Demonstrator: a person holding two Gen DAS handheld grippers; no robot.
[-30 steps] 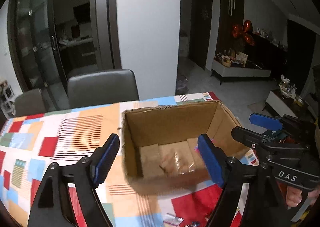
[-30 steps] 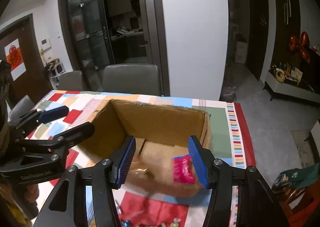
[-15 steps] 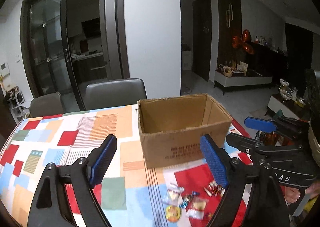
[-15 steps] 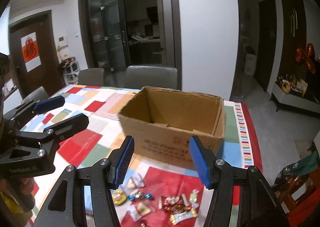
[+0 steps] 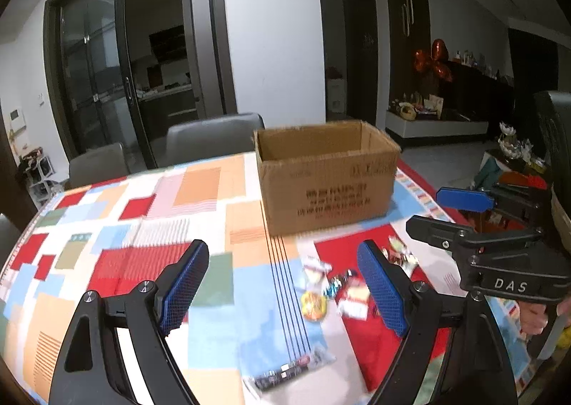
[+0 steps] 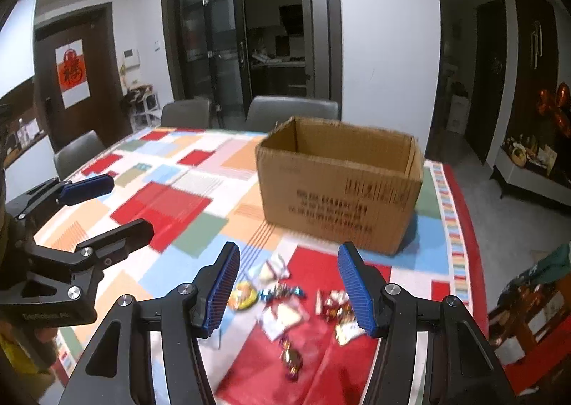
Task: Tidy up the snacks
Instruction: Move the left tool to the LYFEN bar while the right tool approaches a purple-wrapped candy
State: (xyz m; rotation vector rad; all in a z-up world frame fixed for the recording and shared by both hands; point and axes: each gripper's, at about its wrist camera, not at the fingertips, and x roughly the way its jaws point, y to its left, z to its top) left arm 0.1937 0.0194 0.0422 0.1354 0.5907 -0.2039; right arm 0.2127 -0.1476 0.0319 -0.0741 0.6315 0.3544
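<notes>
An open brown cardboard box point(image 5: 326, 176) stands upright on the patchwork tablecloth; it also shows in the right wrist view point(image 6: 339, 187). Several small wrapped snacks point(image 6: 285, 301) lie loose on the cloth in front of the box, between my two grippers; they also show in the left wrist view point(image 5: 335, 287). A round yellow-orange sweet point(image 5: 312, 303) lies among them. My left gripper point(image 5: 282, 292) is open and empty, above the cloth left of the snacks. My right gripper point(image 6: 289, 283) is open and empty, above the snacks.
The table point(image 6: 171, 198) has a colourful checked cloth. A dark packet point(image 5: 285, 369) lies near the front edge. Grey chairs point(image 6: 291, 112) stand along the far side. The right table edge point(image 6: 460, 233) drops to the floor.
Both grippers have pulled back and lowered from above the box to in front of it. The loose snacks on the cloth have come into view.
</notes>
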